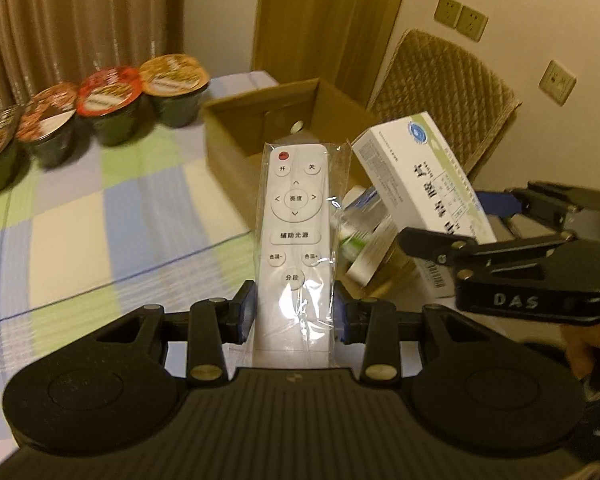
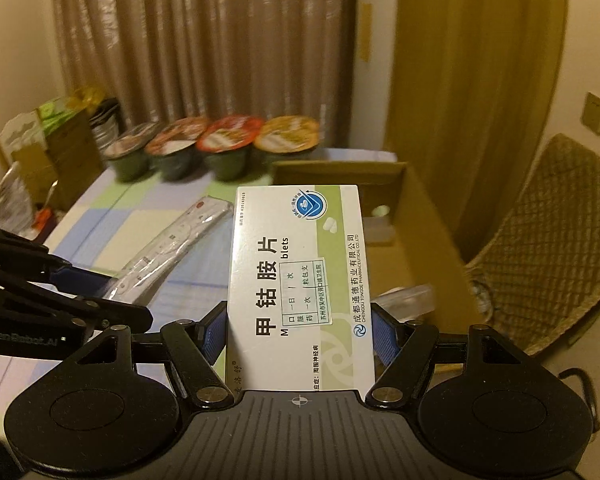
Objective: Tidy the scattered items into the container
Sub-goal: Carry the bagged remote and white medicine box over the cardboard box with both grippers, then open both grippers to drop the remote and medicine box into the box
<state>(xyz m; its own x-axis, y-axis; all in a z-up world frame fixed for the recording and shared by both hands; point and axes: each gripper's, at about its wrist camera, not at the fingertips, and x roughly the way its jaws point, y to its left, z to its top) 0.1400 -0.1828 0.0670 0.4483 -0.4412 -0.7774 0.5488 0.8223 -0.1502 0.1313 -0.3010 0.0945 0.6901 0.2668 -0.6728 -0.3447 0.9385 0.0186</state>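
Currently: cardboard box (image 1: 236,148) lies just ahead of both loads. Your right hand-held gripper (image 2: 299,330), seemingly nearer, clamps the medicine box (image 2: 300,276); your left hand-held gripper (image 1: 295,312) clamps the bagged remote (image 1: 295,216), long axis pointing boxward.

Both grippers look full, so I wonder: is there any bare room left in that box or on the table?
The cardboard box has bare floor along its far wall. Its near corner is crowded with small packages. The checked tablecloth lies bare between the noodle cups and the box.
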